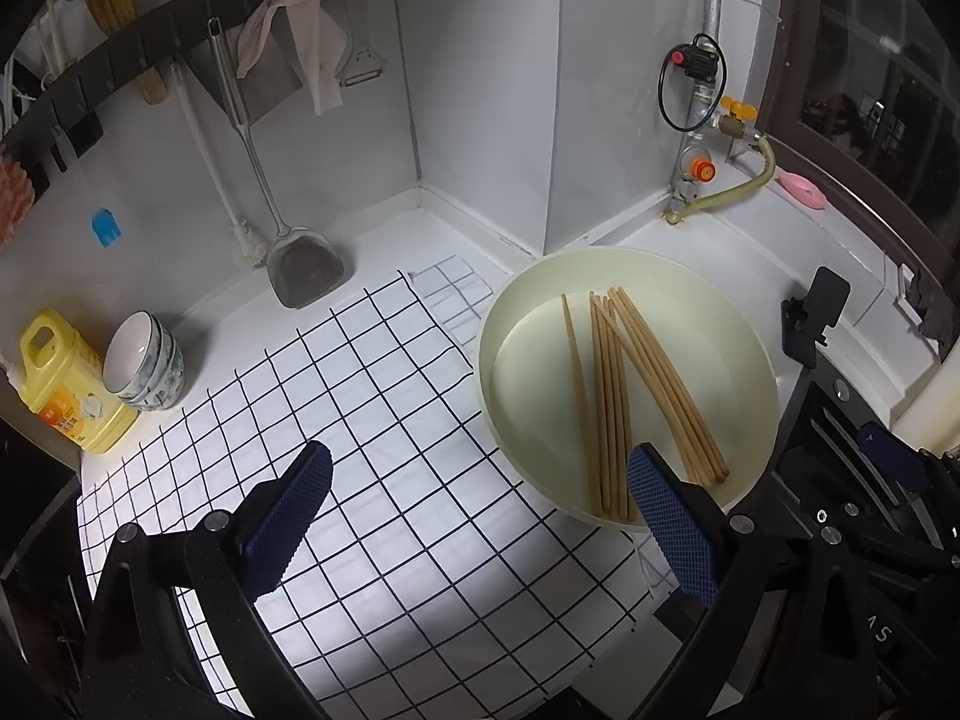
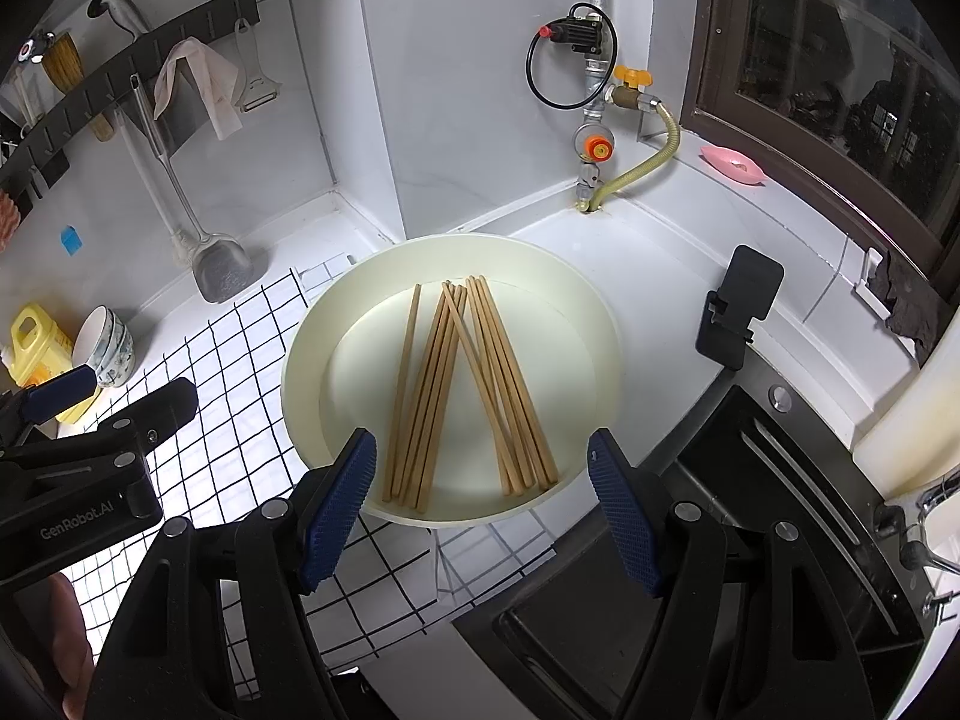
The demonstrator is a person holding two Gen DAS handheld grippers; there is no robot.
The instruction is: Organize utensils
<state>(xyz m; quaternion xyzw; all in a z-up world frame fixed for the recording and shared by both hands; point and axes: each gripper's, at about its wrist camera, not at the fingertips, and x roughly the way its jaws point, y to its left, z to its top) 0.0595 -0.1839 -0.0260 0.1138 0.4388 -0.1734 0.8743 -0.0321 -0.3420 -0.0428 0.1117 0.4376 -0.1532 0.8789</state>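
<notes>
Wooden chopsticks [image 2: 462, 390] lie flat inside a cream round basin [image 2: 300, 360], straight ahead of my right jaws and just past their tips. They form two loose bundles that meet at the far ends and splay apart toward me, with one single stick lying apart on the left. From my left jaws, the basin [image 1: 498, 324] sits ahead and to the right, chopsticks [image 1: 630, 396] pointing toward my right pad.

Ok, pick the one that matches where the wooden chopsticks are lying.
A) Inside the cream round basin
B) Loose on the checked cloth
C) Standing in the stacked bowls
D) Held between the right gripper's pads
A: the wooden chopsticks lie flat on the bottom of the cream round basin, and the right gripper is open above the basin's near rim with nothing between its pads.
</notes>
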